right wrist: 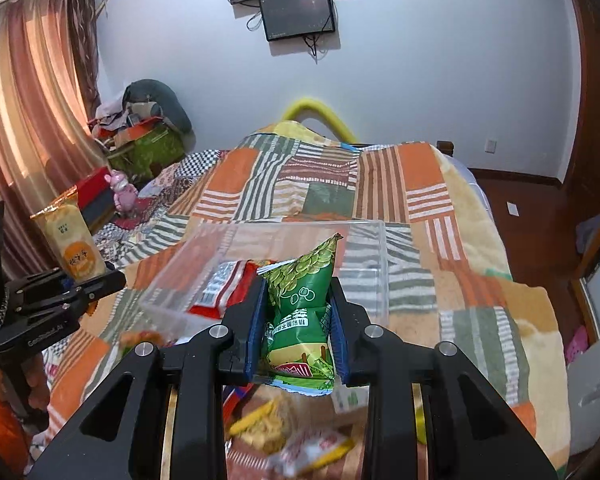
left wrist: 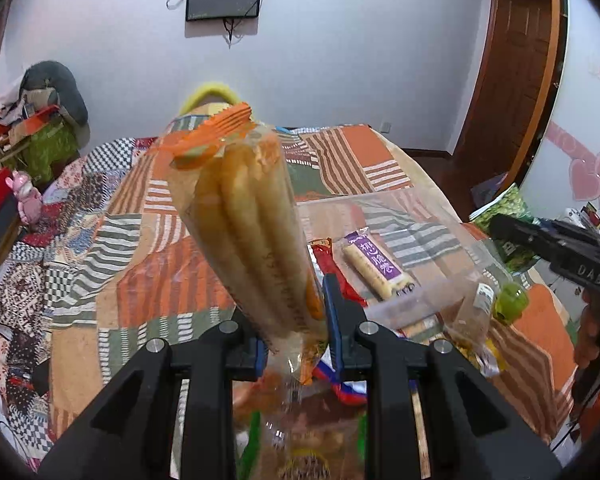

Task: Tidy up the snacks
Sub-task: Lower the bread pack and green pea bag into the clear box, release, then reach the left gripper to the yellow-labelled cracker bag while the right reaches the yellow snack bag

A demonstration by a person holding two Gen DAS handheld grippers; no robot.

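My left gripper [left wrist: 296, 320] is shut on a clear pack of long pale biscuits [left wrist: 252, 216] with an orange top seal, held upright above the bed; the pack also shows in the right wrist view [right wrist: 74, 240]. My right gripper [right wrist: 298, 320] is shut on a green pea snack bag [right wrist: 304, 300], held just in front of a clear plastic box [right wrist: 364, 248]. The box holds a red packet [right wrist: 224, 288] and a purple-labelled biscuit bar [left wrist: 376, 268]. Loose snack packets [right wrist: 300, 436] lie blurred below both grippers.
The bed has a striped patchwork cover [right wrist: 380, 184]. A pink toy [right wrist: 122, 192] and a red box [right wrist: 96, 192] sit at the left edge. Clutter [right wrist: 144, 136] is piled at the far left. A wooden door [left wrist: 512, 64] stands at the right.
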